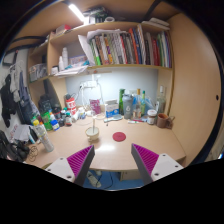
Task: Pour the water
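Nearest to the camera, the two-finger gripper has its fingers spread wide apart, each showing a purple pad on its inner face, and nothing sits between them. It hangs in the air before the front edge of the light wooden desk, touching nothing.

Just beyond the fingers, towards the middle of the desk and a little to the left, stands a small pale cup, upright and alone on the bare wood. A flat round red coaster lies near it to the right, apart from it.

Further back, along the rear edge of the desk, stands a crowded row of bottles and jars, among them a green bottle; which one holds the water cannot be told. More clutter, including spray bottles, fills the left rear corner. Above, a wooden shelf carries a row of upright books under a strip light.

By my reading the task has hardly begun: no vessel is held, and whether the cup already has water in it cannot be seen. What is left looks like everything: reaching for a container, grasping it, tipping it over the receiving vessel and setting it down.
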### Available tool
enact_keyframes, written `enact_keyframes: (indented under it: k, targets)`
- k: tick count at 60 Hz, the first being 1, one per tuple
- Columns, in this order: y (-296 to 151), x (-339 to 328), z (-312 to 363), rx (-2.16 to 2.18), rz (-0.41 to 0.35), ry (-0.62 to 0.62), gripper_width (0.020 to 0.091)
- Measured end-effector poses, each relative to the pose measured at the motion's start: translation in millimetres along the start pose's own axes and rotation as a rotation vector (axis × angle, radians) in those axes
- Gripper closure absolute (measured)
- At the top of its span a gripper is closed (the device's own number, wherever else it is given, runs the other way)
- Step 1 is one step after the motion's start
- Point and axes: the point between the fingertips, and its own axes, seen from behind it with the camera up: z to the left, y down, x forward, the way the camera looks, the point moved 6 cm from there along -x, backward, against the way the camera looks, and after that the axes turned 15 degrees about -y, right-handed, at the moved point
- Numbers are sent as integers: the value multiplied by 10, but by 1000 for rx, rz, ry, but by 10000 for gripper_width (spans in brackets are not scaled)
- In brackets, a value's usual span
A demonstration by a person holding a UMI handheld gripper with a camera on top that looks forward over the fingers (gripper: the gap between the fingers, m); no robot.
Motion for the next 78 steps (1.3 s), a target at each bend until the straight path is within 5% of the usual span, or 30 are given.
enact_keyframes:
  k: [33, 56, 78]
  targets:
    - [342, 146, 958, -23, 14, 19, 277]
    - [752, 1619, 2614, -171, 71, -305, 282]
    - [994, 3291, 3566, -255, -23, -543, 287]
